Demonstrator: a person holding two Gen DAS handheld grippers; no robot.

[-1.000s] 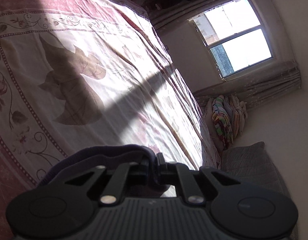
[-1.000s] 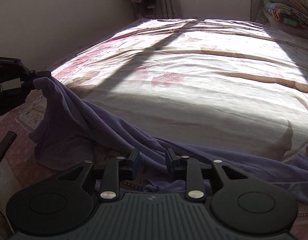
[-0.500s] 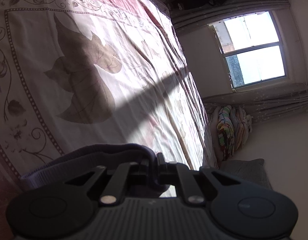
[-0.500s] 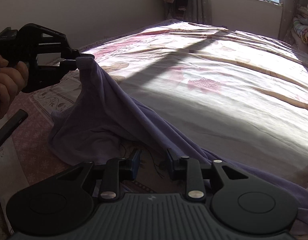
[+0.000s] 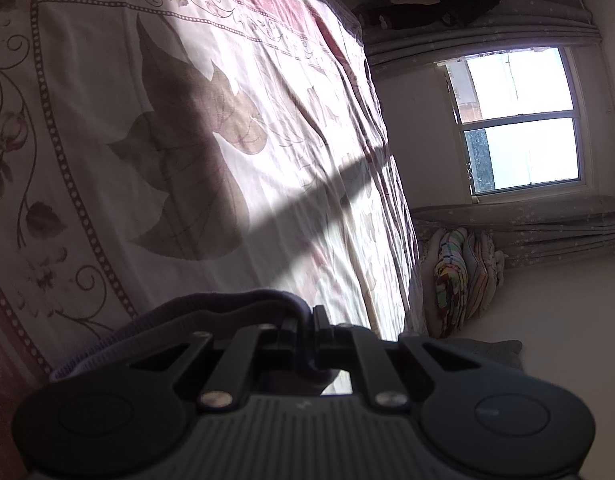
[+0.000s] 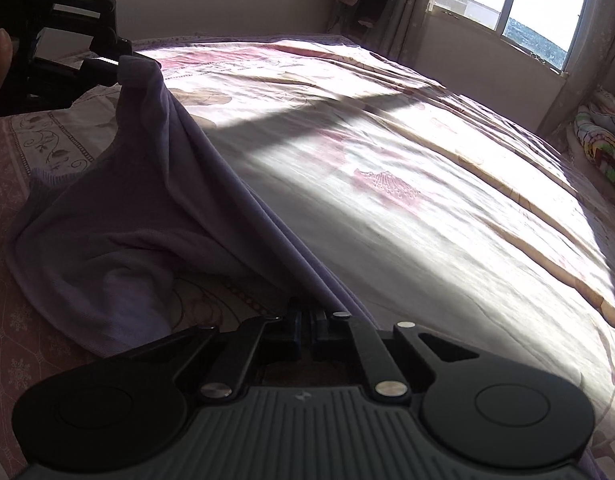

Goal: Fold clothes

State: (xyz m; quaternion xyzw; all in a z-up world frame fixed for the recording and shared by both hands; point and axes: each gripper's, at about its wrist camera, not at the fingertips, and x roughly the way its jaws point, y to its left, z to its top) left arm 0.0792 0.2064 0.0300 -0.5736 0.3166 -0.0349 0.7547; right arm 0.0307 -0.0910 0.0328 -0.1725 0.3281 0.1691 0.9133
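Since a second ago my right tongs (image 6: 305, 322) have closed on the shirt (image 6: 119, 240); my left tongs (image 5: 307, 322) stay clamped on its other edge, shirt stretched above the bed (image 6: 427, 208). Thin pinches; pulling harder could slip one.

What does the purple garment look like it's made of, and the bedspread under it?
Purple garment: looks like soft matte knit, probably cotton jersey; it drapes in loose folds with a ribbed hem. Bedspread: looks like thin woven cotton, printed with flowers and leaves, finely creased, slight sheen in sunlight.
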